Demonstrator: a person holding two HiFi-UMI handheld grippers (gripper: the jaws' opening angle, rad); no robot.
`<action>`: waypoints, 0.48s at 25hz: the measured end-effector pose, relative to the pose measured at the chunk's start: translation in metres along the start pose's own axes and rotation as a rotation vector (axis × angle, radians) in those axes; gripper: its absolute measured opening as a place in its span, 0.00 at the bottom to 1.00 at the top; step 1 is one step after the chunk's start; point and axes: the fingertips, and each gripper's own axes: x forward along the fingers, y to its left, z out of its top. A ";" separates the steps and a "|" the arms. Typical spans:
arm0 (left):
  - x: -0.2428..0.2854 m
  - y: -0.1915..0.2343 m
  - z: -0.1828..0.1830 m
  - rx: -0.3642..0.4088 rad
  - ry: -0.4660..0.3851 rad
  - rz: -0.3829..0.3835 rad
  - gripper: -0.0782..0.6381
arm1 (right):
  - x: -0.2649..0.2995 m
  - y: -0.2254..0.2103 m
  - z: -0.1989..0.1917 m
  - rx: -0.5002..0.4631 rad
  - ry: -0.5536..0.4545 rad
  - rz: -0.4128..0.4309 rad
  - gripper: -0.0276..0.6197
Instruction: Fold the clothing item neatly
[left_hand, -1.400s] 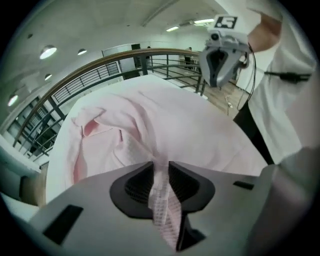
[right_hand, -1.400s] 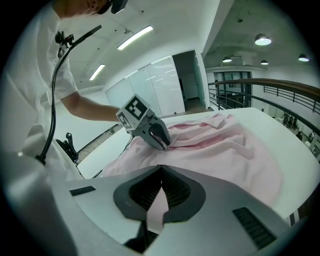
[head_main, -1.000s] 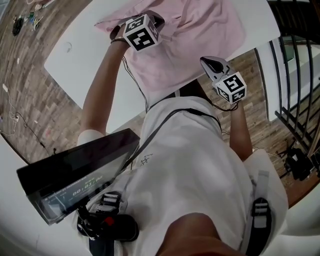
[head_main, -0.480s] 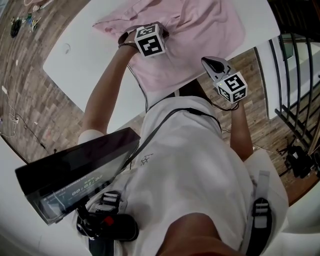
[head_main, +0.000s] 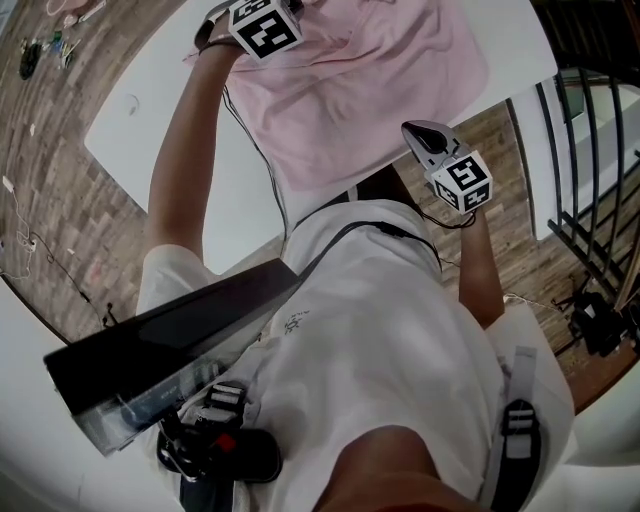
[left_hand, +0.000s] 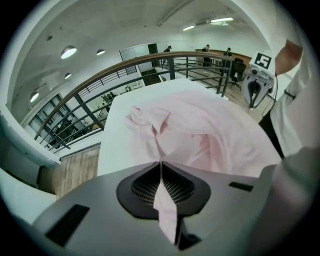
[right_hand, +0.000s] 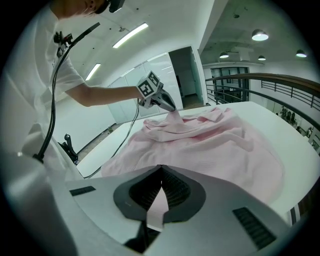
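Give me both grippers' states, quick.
Left gripper: closed on the pink garment, jaws just eased slightly apart.
Right gripper: closed on the pink garment's near edge.

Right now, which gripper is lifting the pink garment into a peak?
The left gripper, stretched to the far edge of the pink garment; cloth rises to its closed tips. The right gripper hangs shut by the near table edge.

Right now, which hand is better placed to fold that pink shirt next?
Left, probably: the left gripper pinches the pink shirt, lifting a peak; the right gripper is shut, empty, at the table's edge.
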 end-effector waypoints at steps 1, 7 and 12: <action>0.009 0.008 -0.004 0.005 0.015 0.011 0.13 | 0.000 0.001 -0.002 0.002 0.008 0.000 0.05; 0.022 0.049 -0.009 -0.104 -0.035 0.173 0.39 | 0.003 0.006 -0.005 0.014 0.026 0.006 0.05; -0.020 0.013 -0.014 -0.108 -0.084 0.060 0.42 | 0.010 0.003 0.000 0.006 0.015 0.027 0.05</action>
